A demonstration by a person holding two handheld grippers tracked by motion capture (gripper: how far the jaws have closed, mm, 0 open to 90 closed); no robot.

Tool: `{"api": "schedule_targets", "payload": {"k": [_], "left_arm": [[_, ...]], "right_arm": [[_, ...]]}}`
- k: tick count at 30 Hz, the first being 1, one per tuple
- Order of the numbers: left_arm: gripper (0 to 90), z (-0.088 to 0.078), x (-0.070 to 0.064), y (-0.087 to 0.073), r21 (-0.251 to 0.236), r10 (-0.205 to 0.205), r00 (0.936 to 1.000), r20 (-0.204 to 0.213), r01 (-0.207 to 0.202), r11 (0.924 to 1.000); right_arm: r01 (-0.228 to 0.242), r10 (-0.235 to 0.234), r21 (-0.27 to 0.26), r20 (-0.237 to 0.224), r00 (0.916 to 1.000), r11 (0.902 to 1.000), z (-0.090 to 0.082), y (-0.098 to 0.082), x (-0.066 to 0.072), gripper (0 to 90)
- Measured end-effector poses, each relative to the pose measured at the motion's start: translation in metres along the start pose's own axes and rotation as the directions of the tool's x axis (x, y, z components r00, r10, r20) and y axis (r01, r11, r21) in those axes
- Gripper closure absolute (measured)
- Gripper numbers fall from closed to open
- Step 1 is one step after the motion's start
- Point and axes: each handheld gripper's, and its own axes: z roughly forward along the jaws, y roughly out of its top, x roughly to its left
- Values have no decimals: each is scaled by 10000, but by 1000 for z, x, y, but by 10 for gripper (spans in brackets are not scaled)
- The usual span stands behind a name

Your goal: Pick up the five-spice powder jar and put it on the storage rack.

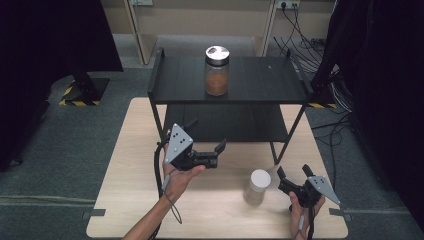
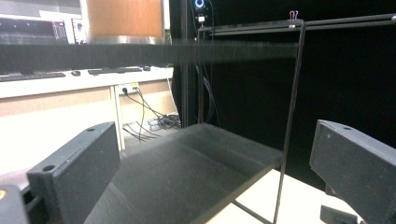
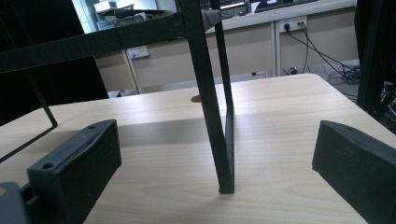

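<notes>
A glass jar of brown powder (image 1: 217,71) with a dark lid stands on the top of a black two-tier shelf (image 1: 260,75); its base (image 2: 123,18) shows high up in the left gripper view. A second jar with a white lid (image 1: 257,186) stands on the wooden table (image 1: 130,165) in front of the shelf. My left gripper (image 1: 205,135) is open and empty, held at the shelf's front left and facing the lower tier (image 2: 187,172). My right gripper (image 1: 293,171) is open and empty, just right of the white-lidded jar, apart from it. It faces the shelf's front right leg (image 3: 219,140).
The shelf takes up the back half of the table, its thin legs standing on the wood. Dark curtains hang on both sides. Cables (image 1: 330,115) lie on the floor at the right. A black stand with a striped base (image 1: 82,92) sits on the floor at the left.
</notes>
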Motion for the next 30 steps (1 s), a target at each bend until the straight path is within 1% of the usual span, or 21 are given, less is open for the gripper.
{"api": "schedule_targets", "payload": {"k": [2, 5, 8, 11, 13, 17, 20, 23, 26, 30], "left_arm": [[9, -1, 1, -9, 26, 45, 10000, -38, -45, 10000], [9, -3, 4, -22, -58, -41, 10000, 21, 41, 10000], [9, -4, 5, -33, -60, -17, 10000, -4, 17, 10000], [9, -6, 6, -45, 59, 47, 9999, -89, -46, 10000], [9, -8, 6, -55, 91, -33, 9999, -120, 34, 10000], [9, -9, 7, -69, 267, -104, 9998, -145, 108, 9996], [9, -11, 7, -78, 354, -50, 9998, -182, 56, 9994], [9, -13, 6, -90, 551, -63, 9996, -258, 77, 9985], [9, -14, 5, -98, 767, 27, 9992, -396, 3, 9971], [9, -17, 4, -108, 763, 20, 9988, -494, 18, 9971]], "right_arm": [[-2, 2, -2, -2, 10000, 10000, 0, 0, 0, 14], [3, -3, 3, -5, 10000, 10000, 0, 0, 0, 15], [15, -15, 5, -6, 10000, 10000, 0, 0, 0, 14], [14, -14, 4, 8, 10000, 10000, 0, 0, 0, 14], [0, 0, -1, 7, 10000, 10000, 0, 0, 0, 14], [25, -25, 11, 5, 10000, 10000, 0, 0, 1, 14], [8, -8, 5, 7, 10000, 10000, 0, 0, 0, 14], [8, -8, 1, 7, 10000, 10000, 0, 0, 0, 14], [29, -29, 12, -8, 10000, 10000, 0, 0, 1, 14], [13, -13, 10, -7, 10000, 10000, 0, 0, 0, 15]]}}
